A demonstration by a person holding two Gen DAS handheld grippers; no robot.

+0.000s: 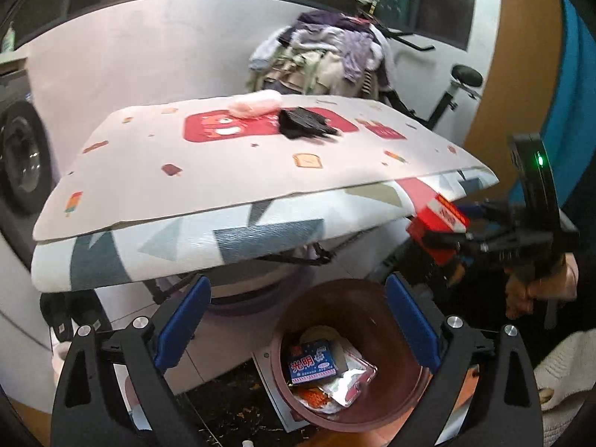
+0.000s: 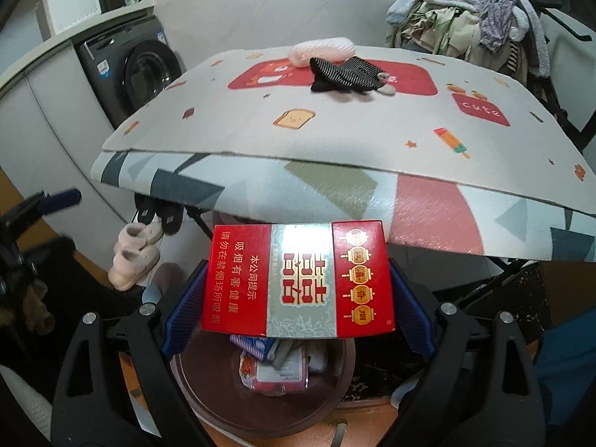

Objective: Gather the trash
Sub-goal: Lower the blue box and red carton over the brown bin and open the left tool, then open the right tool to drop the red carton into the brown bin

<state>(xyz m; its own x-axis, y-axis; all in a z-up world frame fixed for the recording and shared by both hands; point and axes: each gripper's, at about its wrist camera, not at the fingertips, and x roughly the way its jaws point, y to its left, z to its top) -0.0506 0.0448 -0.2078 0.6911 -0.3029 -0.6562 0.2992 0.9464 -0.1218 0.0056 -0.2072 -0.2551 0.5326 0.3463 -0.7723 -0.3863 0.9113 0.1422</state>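
Risk lies with the flat red cardboard cigarette carton (image 2: 296, 279) pinched across the right hand-held gripper (image 2: 298, 309): released off-centre, it could miss the round brown plastic bin (image 2: 208, 406), above which the left hand-held gripper (image 1: 298, 320) gapes wide and empty.

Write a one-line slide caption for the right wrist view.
Right gripper fingers clamp a red cigarette box above the brown trash bin.

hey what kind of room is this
Probably a home laundry area: a front-loading washing machine, a padded ironing board and a heap of clothes on a rack behind.
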